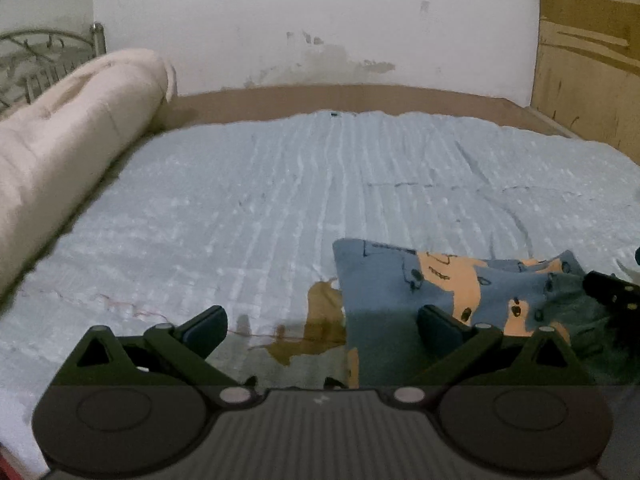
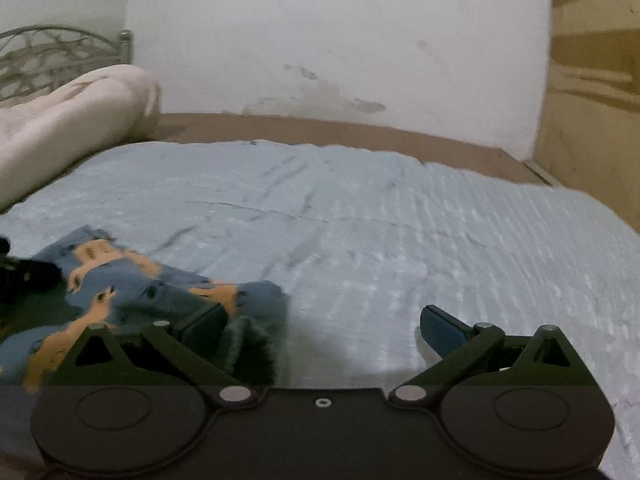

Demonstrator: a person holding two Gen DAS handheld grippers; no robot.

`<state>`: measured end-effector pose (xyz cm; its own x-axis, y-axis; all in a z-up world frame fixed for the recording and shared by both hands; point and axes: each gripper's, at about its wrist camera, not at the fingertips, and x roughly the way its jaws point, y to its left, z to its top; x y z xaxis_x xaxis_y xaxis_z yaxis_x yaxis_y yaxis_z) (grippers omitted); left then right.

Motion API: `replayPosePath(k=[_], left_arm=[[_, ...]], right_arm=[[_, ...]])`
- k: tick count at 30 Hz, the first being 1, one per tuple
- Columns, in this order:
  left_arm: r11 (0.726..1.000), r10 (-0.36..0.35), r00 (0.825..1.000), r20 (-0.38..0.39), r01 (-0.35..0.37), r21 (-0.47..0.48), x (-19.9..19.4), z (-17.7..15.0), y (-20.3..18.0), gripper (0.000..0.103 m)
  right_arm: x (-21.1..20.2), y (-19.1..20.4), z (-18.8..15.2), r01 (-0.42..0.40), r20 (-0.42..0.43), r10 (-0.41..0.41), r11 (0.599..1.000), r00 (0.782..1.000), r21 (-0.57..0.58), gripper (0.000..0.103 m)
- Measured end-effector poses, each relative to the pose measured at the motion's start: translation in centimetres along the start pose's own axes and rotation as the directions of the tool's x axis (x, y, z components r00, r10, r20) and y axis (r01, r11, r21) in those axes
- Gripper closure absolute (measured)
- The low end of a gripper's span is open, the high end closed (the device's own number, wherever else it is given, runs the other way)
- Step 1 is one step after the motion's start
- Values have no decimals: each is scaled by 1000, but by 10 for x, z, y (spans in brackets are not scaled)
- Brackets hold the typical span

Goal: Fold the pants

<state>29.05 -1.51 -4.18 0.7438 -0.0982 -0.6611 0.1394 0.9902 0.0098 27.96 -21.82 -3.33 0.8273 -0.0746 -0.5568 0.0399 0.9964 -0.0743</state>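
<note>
Left wrist view shows the pants (image 1: pixel 452 292) at the lower right of the frame, lying on the pale blue bedspread (image 1: pixel 280 200); they are blue with orange patches and small dark drawings, and they look bunched, not flat. The left gripper (image 1: pixel 322 326) has its jaws spread wide; its right finger sits over the near part of the cloth, but nothing is pinched between the pads, as far as I can see. In the right wrist view the same pants (image 2: pixel 132 288) are at the lower left of the frame, and the right gripper (image 2: pixel 322 326) also has its jaws spread fully, with only bedspread (image 2: pixel 400 240) between them; its left finger is over the edge of the cloth.

I judge the pants to be light, soft and limp; they will sag and fold by themselves when lifted, so one grip alone will not keep them straight. A better hold is probably at two points on one edge, such as the waistband or the two leg ends, with each gripper taking one corner; the cloth seems not slippery, and nothing about it is fragile.

Much is hard to make out; the near part of the pants is covered by the gripper bodies in both views, so I cannot tell where the waistband or the legs are. A dark object (image 1: pixel 612 292) at the right edge of the left view is cut off; it may be the other gripper. The right view is blurred; a brown stain (image 1: pixel 320 332) marks the bedspread beside the cloth.
</note>
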Motion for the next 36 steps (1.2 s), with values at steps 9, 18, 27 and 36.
replayPosePath(k=[9,18,27,36], left_arm=[[999,-11,1000,26,12,-46,-24,-10,6,1],[993,-102,995,-1,102,-55,-68,-47,-1,1],[994,-92,996,-7,91,-52,-80,-70,-5,1],[994,-90,996,-10,89,-58,-84,-72,-5,1]], right_arm=[[-23,-5,-6,-20,75,15,997,997,73,1],[-60,3,-39,-162,49,157,979,986,121,1],[-85,1,-75,-153,50,147,976,988,154,1],[-86,1,-74,-153,50,147,975,988,160,1]])
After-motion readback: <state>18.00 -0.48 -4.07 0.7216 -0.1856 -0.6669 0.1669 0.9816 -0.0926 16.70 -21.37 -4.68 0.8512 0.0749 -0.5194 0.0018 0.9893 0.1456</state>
